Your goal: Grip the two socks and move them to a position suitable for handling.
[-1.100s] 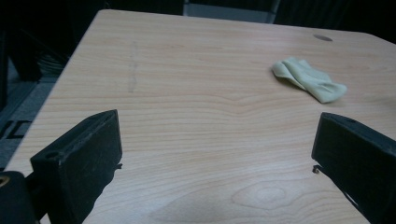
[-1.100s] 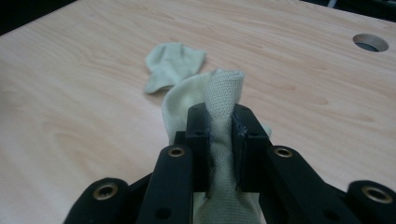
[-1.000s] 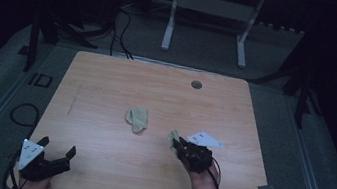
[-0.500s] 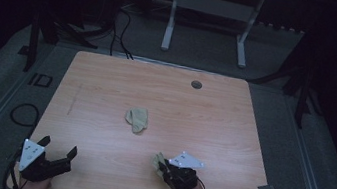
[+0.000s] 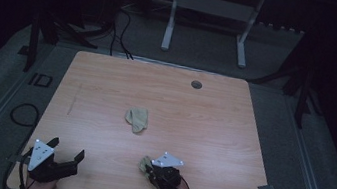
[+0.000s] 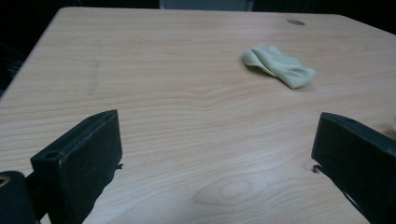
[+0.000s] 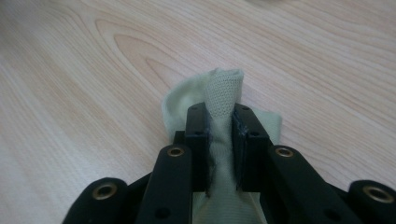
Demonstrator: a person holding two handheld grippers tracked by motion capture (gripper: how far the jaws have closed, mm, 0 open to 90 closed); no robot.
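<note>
Two pale socks are in play: one lies crumpled near the middle of the desk (image 5: 106, 90), seen from above as the loose sock (image 5: 137, 119), while the right gripper (image 5: 151, 169) near the front edge pinches the held sock (image 7: 223, 98), its jaws closed tight on a fold of fabric that the right gripper view shows standing up between them. Far to the left front corner, the left gripper (image 5: 66, 154) rests with jaws spread wide and empty, the loose sock lying ahead of them.
</note>
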